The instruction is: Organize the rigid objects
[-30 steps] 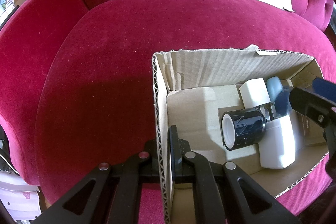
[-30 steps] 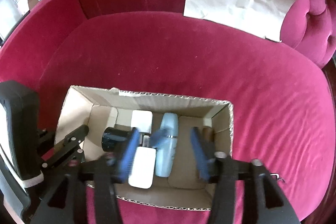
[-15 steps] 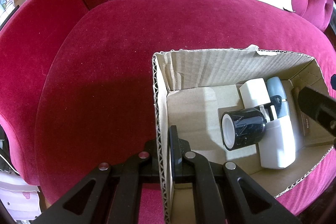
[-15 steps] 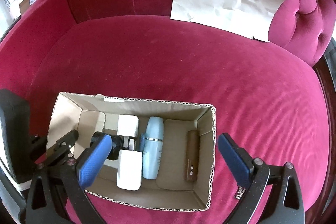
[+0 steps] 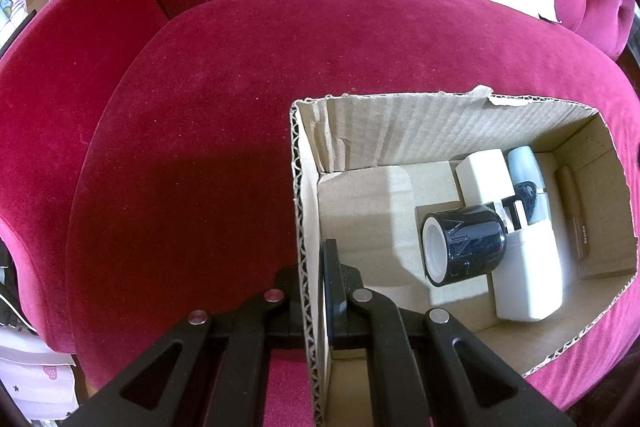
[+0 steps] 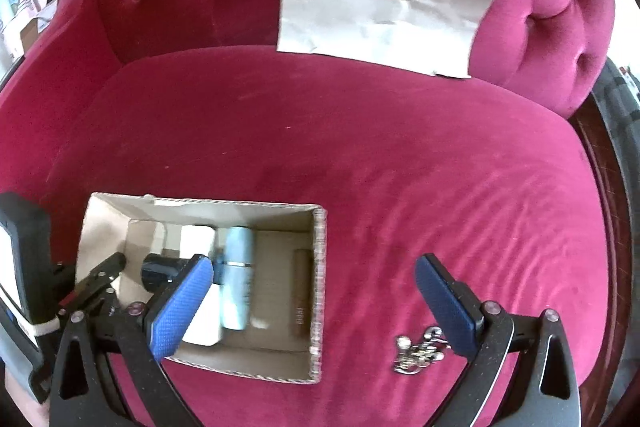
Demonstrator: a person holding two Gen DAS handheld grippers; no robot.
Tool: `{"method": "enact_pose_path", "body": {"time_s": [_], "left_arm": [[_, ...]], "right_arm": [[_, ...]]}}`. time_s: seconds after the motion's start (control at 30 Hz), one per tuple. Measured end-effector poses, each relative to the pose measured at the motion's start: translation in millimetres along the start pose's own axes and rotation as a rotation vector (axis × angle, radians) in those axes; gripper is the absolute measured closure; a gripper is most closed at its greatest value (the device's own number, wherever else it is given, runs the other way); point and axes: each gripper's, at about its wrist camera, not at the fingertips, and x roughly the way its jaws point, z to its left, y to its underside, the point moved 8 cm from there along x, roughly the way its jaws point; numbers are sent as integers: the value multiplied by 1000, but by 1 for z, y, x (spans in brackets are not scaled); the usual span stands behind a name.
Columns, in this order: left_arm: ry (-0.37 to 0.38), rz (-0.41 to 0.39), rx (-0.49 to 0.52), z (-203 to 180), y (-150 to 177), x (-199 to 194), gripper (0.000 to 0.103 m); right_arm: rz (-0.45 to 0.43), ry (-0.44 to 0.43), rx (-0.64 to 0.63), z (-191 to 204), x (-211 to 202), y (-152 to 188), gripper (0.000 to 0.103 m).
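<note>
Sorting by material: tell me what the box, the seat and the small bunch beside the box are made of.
Box: corrugated cardboard, matte; fluted cut edge shows.
Seat: magenta velvet-like fabric; nap shifts light and dark.
Small bunch: probably shiny metal, silvery glints; blurred.

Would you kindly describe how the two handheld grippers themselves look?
Both are black plastic linkages with triangular cut-outs and round silver pivot pins. The right gripper carries flat, textured blue pads on its fingers; the left gripper shows thin dark fingers.

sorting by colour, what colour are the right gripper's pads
Blue, with a fine dotted texture on the pads; clearest in the right wrist view.
</note>
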Motion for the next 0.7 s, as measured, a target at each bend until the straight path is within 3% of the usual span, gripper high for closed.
{"method": "enact_pose_path", "body": {"time_s": [0.37,0.7], "left_arm": [[4,1,-1,1,0,-1,99],[4,1,-1,1,0,-1,99]], "right_arm": [[7,79,65,-64,-15,10,0],[68,130,205,-119,2,38,0]]}}
